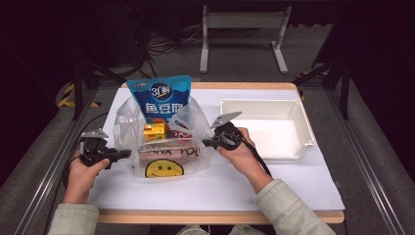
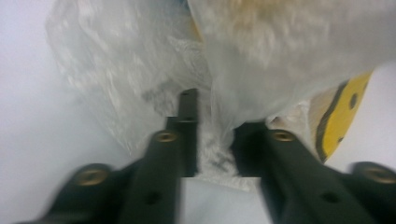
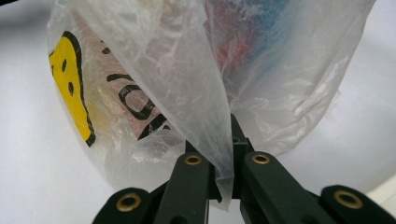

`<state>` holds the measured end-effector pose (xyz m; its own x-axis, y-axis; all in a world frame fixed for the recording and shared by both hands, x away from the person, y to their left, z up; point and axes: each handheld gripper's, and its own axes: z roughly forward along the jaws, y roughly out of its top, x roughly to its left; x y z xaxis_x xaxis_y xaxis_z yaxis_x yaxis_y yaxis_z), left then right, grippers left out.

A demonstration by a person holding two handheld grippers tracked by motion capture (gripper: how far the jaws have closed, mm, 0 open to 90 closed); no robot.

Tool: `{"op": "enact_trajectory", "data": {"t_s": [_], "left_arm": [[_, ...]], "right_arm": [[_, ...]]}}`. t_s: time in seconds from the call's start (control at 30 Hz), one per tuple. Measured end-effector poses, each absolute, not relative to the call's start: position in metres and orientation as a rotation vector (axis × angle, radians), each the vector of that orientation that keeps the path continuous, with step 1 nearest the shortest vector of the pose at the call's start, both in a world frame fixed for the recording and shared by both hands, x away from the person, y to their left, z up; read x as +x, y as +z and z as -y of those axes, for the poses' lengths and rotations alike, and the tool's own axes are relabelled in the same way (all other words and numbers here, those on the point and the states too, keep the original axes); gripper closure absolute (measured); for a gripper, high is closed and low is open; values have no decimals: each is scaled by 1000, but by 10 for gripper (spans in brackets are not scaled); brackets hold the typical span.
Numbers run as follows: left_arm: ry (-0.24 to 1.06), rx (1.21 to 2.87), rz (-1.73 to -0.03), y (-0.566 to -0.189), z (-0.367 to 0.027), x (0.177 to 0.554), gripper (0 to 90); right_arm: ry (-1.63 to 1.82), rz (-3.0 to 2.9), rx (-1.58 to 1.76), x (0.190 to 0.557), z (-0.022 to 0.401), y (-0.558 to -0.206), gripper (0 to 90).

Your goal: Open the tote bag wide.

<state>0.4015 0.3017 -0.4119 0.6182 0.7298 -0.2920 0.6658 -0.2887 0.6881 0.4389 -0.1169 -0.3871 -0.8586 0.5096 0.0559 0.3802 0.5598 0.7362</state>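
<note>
Clear bag (image 1: 161, 156) with yellow smiley; blue pouch (image 1: 159, 95); white tray (image 1: 264, 128)

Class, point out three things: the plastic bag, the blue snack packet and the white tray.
plastic bag (image 1: 164, 166), high view, on its smiley print.
blue snack packet (image 1: 161, 98), high view, on its front face.
white tray (image 1: 307, 127), high view, on its right wall.

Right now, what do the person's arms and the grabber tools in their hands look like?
Each hand holds a black gripper: the left gripper and the right gripper. Each has two long black jaws with small brass-coloured rivets, a grey three-cornered plate on top, and a black cable trailing back. The person wears pale greenish-grey sleeves.
</note>
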Motion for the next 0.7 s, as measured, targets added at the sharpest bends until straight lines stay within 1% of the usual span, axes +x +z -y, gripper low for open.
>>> {"op": "enact_trajectory", "data": {"t_s": [0.03,0.07,0.1,0.2,0.23,0.27,0.47,0.5,0.53,0.67,0.7], "left_arm": [[114,2006,-1094,-407,-303,400,557],[132,1984,-1085,-401,-304,397,557],[146,1974,-1069,-395,-306,395,469],[163,1948,-1028,-380,-307,386,367],[209,1937,-989,-368,-309,381,332],[209,1937,-989,-368,-309,381,322],[365,1873,-938,-333,-304,364,274],[410,1866,-924,-326,-299,362,267],[410,1866,-924,-326,-299,362,263],[516,1866,-913,-315,-287,360,263],[548,1858,-902,-313,-283,361,277]], "right_arm": [[1182,-2626,757,439,117,-387,897],[1182,-2626,757,439,117,-387,897],[1183,-2627,761,438,118,-387,897],[1186,-2625,765,438,118,-387,896],[1187,-2625,763,438,118,-387,896],[1187,-2625,763,438,118,-387,896],[1188,-2629,759,437,116,-387,895],[1191,-2629,757,437,116,-387,894],[1191,-2629,757,437,116,-387,894],[1193,-2631,749,436,114,-387,892],[1196,-2629,744,436,114,-387,891]]}}
